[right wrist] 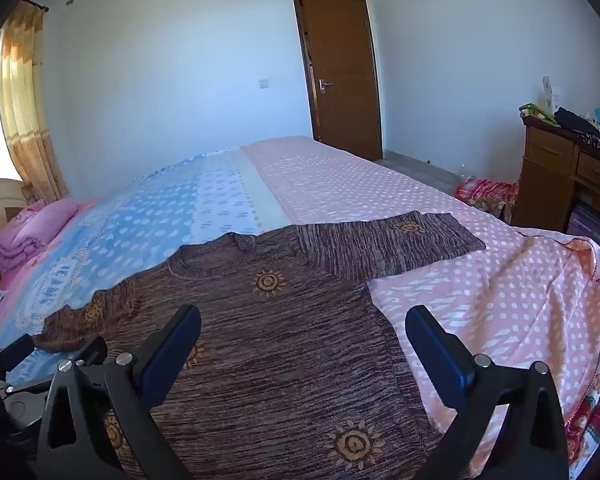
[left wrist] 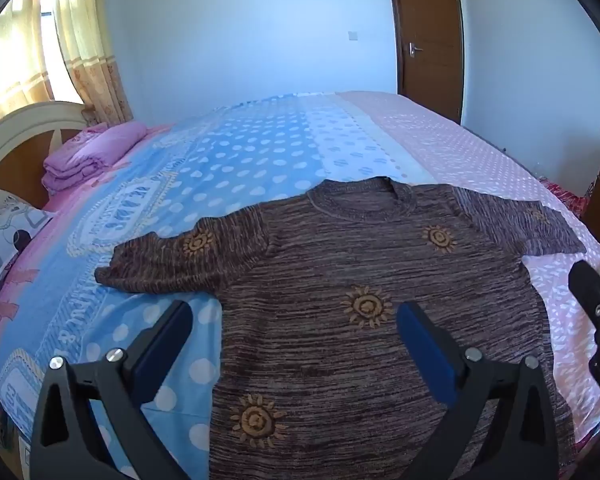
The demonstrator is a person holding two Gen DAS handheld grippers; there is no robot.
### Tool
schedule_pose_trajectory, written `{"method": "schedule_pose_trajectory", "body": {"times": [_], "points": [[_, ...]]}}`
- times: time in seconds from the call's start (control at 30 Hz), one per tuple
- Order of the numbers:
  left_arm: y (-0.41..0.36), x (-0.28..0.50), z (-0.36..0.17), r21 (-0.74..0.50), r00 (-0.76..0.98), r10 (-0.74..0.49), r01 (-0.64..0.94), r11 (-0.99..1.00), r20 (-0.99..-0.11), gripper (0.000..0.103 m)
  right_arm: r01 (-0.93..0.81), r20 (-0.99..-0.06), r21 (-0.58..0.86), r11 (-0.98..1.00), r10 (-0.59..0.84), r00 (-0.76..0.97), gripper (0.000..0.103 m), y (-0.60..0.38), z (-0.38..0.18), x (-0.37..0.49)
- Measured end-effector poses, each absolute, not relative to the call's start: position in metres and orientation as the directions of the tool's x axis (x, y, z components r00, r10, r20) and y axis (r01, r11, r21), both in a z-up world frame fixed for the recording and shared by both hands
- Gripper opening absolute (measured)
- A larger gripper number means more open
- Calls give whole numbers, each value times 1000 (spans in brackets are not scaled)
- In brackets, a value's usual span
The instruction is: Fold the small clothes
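A brown knit sweater (left wrist: 340, 264) with orange sun motifs lies flat and face up on the bed, collar away from me, both sleeves spread outward. It also shows in the right wrist view (right wrist: 284, 320). My left gripper (left wrist: 296, 320) is open and empty, hovering above the sweater's lower left side. My right gripper (right wrist: 304, 324) is open and empty, hovering above the sweater's lower right edge. The right gripper's black body (left wrist: 596, 312) shows at the right edge of the left wrist view. The left gripper's body (right wrist: 88, 350) shows at the lower left of the right wrist view.
The bed has a blue dotted sheet (left wrist: 228, 168) on the left and a pink dotted sheet (right wrist: 380, 184) on the right. Folded pink bedding (left wrist: 88, 156) sits near the headboard. A wooden desk (right wrist: 560, 176) stands right of the bed, and a closed door (right wrist: 340, 76) is behind.
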State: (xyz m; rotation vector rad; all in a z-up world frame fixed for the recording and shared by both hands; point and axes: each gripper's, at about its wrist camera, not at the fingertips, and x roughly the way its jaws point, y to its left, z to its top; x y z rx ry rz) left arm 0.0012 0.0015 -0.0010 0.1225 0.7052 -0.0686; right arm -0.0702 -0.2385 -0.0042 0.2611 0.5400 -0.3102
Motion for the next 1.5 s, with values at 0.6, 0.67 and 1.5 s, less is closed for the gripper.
{"method": "schedule_pose_trajectory", "body": {"times": [0.6, 0.67, 1.5], "points": [[-2, 0, -10, 65, 741, -42, 115, 991, -671, 103, 371, -579, 139, 918, -228, 783, 102, -240, -14, -66], [-2, 0, -11, 69, 741, -36, 111, 991, -671, 103, 370, -580, 135, 919, -230, 782, 102, -238, -15, -65], [-1, -2, -15, 53, 730, -45, 111, 992, -682, 103, 375, -584, 144, 916, -228, 779, 102, -240, -15, -66]]}}
